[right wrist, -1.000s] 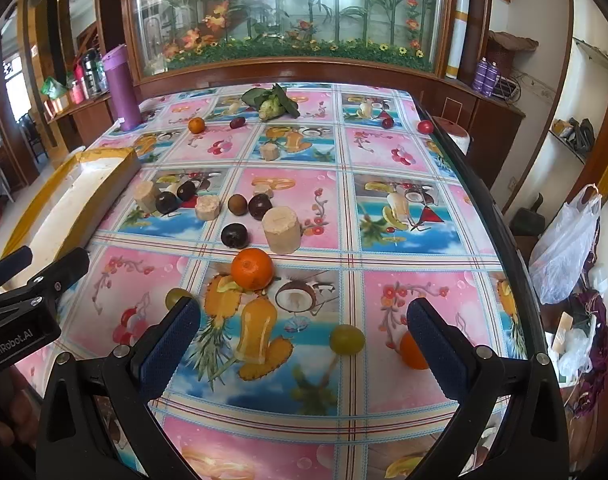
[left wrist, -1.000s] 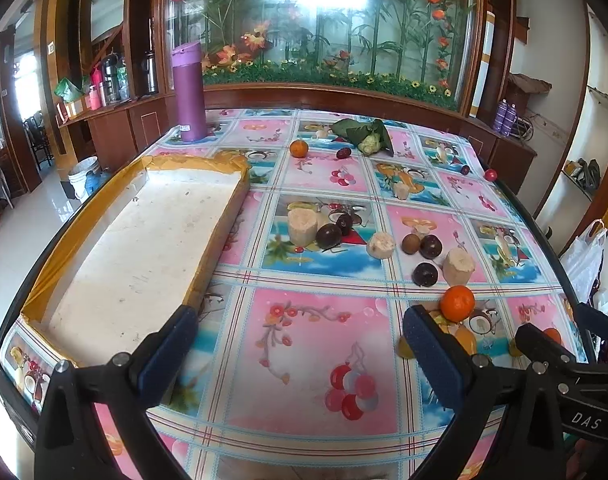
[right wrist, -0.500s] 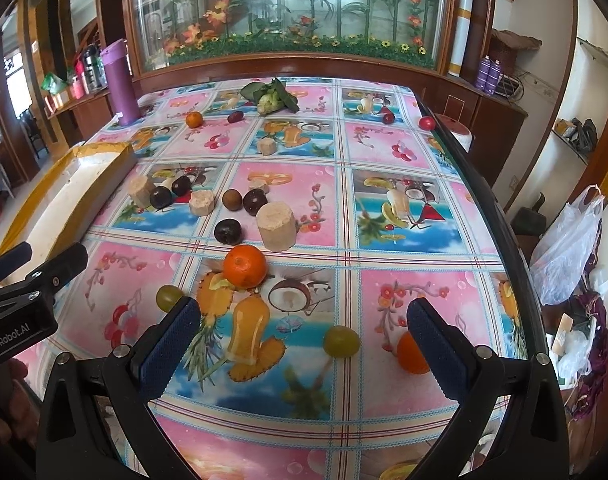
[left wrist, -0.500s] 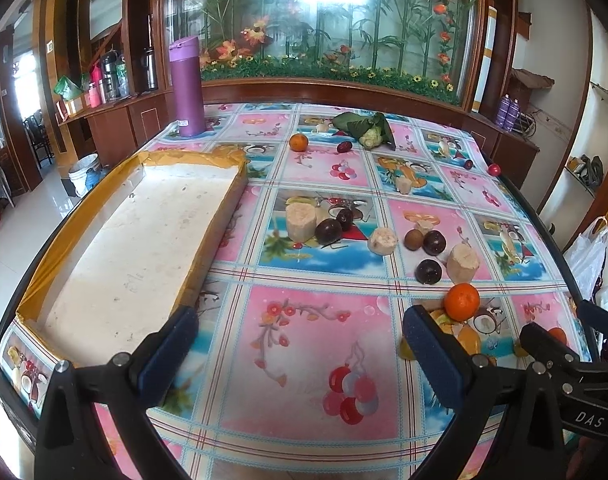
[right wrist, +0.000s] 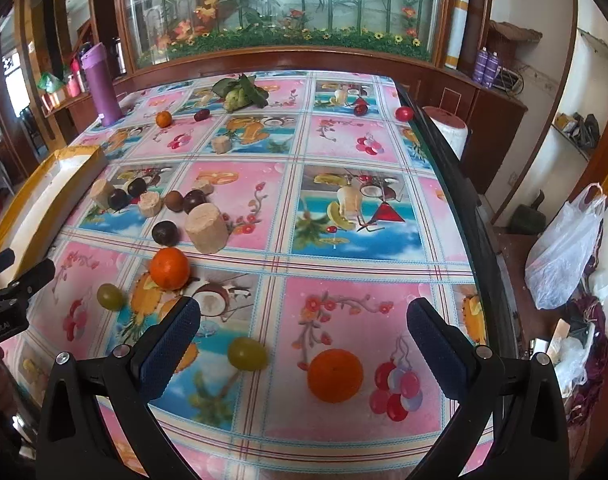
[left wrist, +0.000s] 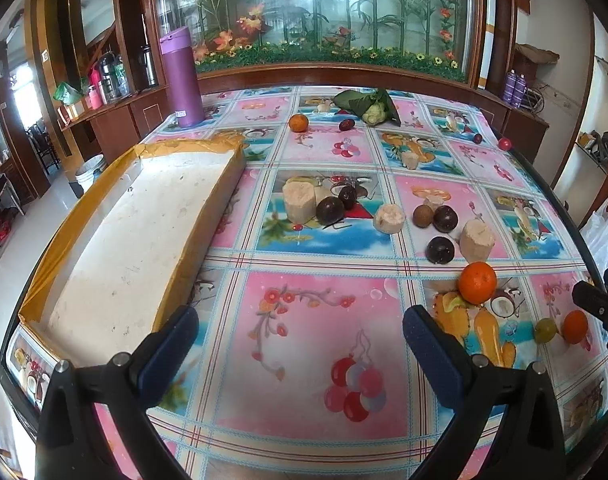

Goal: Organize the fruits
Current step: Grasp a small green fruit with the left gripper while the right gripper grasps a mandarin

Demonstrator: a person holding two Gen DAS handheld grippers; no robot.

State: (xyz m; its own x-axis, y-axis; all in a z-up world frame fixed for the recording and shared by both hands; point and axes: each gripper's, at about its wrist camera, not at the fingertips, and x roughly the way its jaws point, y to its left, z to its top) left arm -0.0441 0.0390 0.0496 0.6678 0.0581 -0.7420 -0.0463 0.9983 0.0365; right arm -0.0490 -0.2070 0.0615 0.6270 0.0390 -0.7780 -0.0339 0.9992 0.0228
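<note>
Both tongs are wide open and hold nothing. The left gripper (left wrist: 299, 332) hangs over a bare pink square of the tablecloth (left wrist: 304, 360), with the white tray (left wrist: 135, 232) just to its left. The right gripper (right wrist: 304, 324) hangs over the near right part of the table, and two fruits lie between its fingers: a green grape (right wrist: 247, 354) toward the left finger and an orange (right wrist: 335, 375) near the middle.

The tray, with its yellow rim, has nothing in it, so I judge that the sorting has hardly begun. The fruits are spread over the table. Another orange (right wrist: 169, 268) and a second grape (right wrist: 110, 297) lie to the left of the right gripper. Farther away there is a group of dark round fruits, such as this one (right wrist: 165, 233), mixed with pale cut stumps (right wrist: 206, 228). A small orange (left wrist: 298, 123), some dark plums and a leafy green fruit (left wrist: 374, 112) sit at the far side, near a purple bottle (left wrist: 182, 78).

The step in hand seems to be the choice of a first fruit, and the right gripper is best placed for it. The next move would call for lowering it around the near orange, centring the fruit between the pads, and closing gently, because a round fruit can roll away on the smooth cloth. The grape lies close to the left finger and could be pushed aside. After that the fruit must travel across to the tray on the left.
</note>
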